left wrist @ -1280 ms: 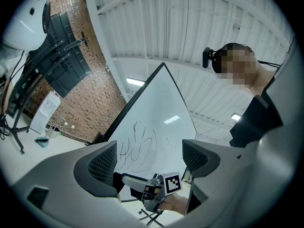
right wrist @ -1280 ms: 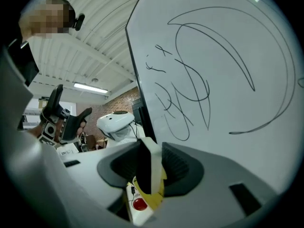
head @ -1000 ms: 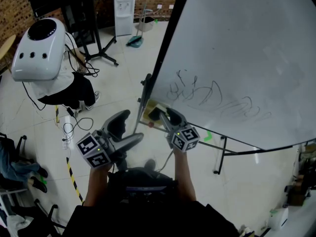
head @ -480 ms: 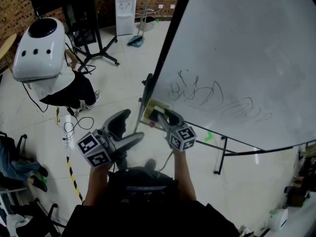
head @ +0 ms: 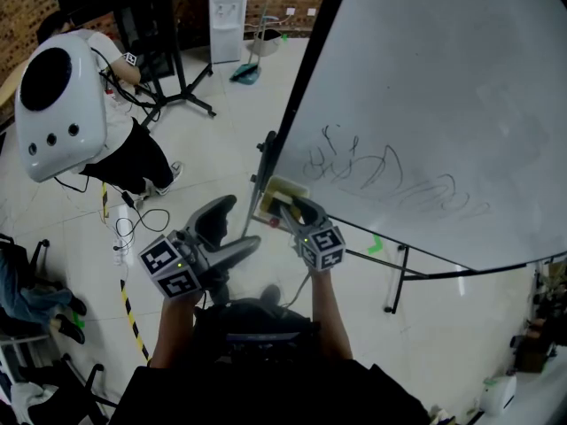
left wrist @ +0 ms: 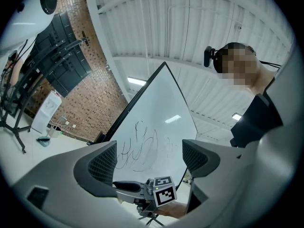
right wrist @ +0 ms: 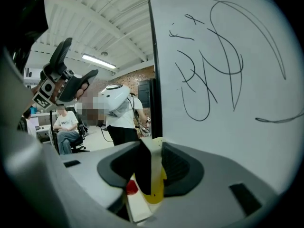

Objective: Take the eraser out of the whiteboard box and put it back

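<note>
Head view shows the right gripper (head: 293, 209) has slid a little toward 9 o'clock and sunk against the box (head: 276, 188) at the whiteboard's (head: 443, 87) lower corner, and its marker cube (head: 321, 246) has rolled slightly. In the background, at 10 o'clock, a person (head: 133, 149) carrying a white pack has turned. The left gripper (head: 217, 230) has not moved.

In the right gripper view the 2 jaws are clamped on the eraser (right wrist: 154, 183), its black felt and yellow body standing upright between the pads. The pale box and a small red piece (right wrist: 131, 187) lie just beneath. The eraser therefore hangs over the box mouth, not yet resting inside. I judge that this is the return half of the task, with release still to come.

The right forearm reaches forward, and its gripper tips slightly downward toward 11 o'clock. The left gripper waits at 9 o'clock of the right one, angled a little upward. Its jaws stand wide apart with nothing between them.
</note>
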